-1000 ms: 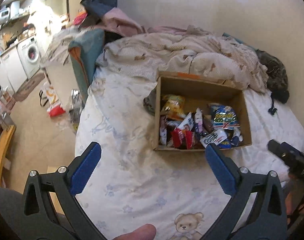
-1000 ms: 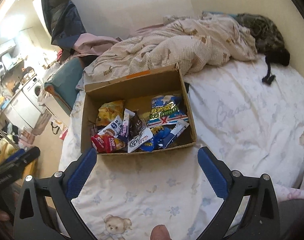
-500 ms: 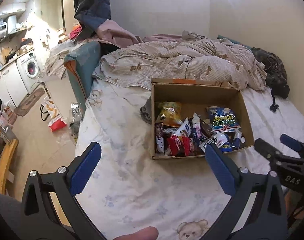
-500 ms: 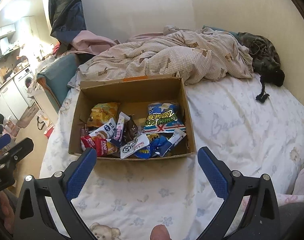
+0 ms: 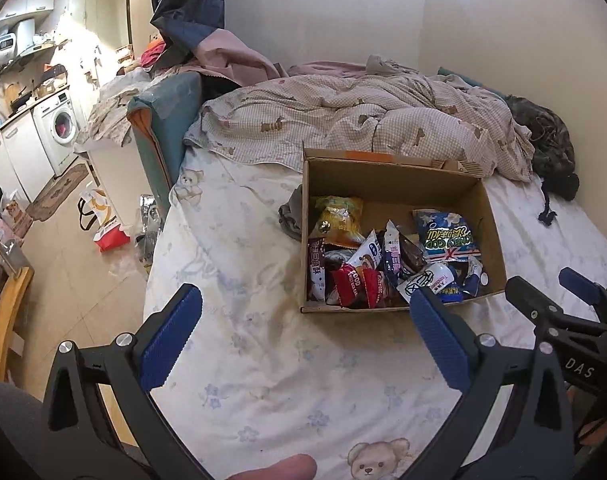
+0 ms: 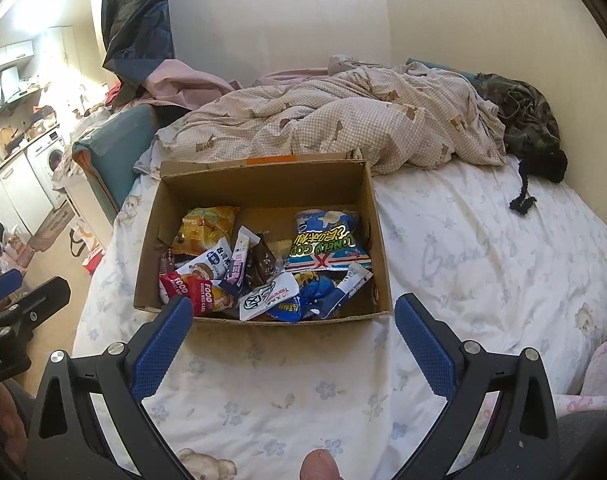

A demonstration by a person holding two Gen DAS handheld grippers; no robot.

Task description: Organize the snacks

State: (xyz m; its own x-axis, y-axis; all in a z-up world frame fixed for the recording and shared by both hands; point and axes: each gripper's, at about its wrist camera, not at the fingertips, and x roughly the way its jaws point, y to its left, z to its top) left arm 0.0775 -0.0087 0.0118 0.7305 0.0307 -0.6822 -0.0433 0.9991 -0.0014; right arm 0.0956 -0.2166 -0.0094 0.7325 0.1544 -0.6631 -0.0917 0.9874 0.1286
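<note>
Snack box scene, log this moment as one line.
left gripper open, empty | right gripper open, empty | cardboard box on bed, full of snack packets, none grasped

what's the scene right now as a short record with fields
surface: bed sheet with a bear print
container: open cardboard box on the sheet
contents: mixed snack packets, including a blue chip bag, a yellow bag and red packets
behind box: rumpled checked quilt
left tongs: open, empty, short of the box
right tongs: open, empty, at the box's near edge
</note>
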